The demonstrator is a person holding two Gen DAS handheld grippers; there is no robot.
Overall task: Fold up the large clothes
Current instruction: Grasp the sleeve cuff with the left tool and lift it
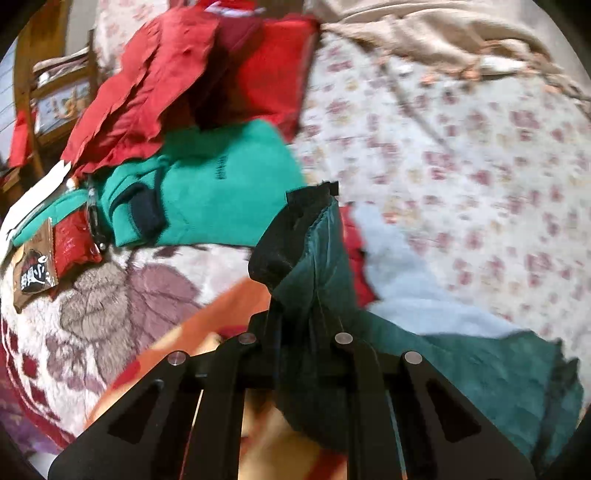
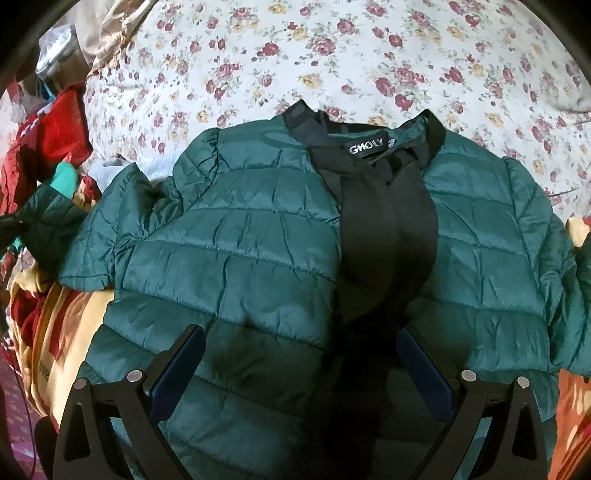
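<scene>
A dark green quilted puffer jacket [image 2: 236, 236] lies face up on the bed, front open, showing its black lining and collar label [image 2: 369, 147]. My right gripper [image 2: 301, 369] is open just above the jacket's lower front, holding nothing. My left gripper [image 1: 314, 236] is shut on the jacket's sleeve [image 1: 317, 266], pinching the black cuff and green fabric, which hangs down to the right. The left sleeve end also shows at the far left of the right wrist view [image 2: 44, 218].
A floral bedsheet [image 2: 332, 55] covers the bed. A bright green garment [image 1: 221, 184], red clothes [image 1: 166, 81] and a beige blanket [image 1: 424, 33] pile up beyond the left gripper. A fuzzy flowered blanket [image 1: 110, 295] and orange cloth [image 1: 207, 325] lie below.
</scene>
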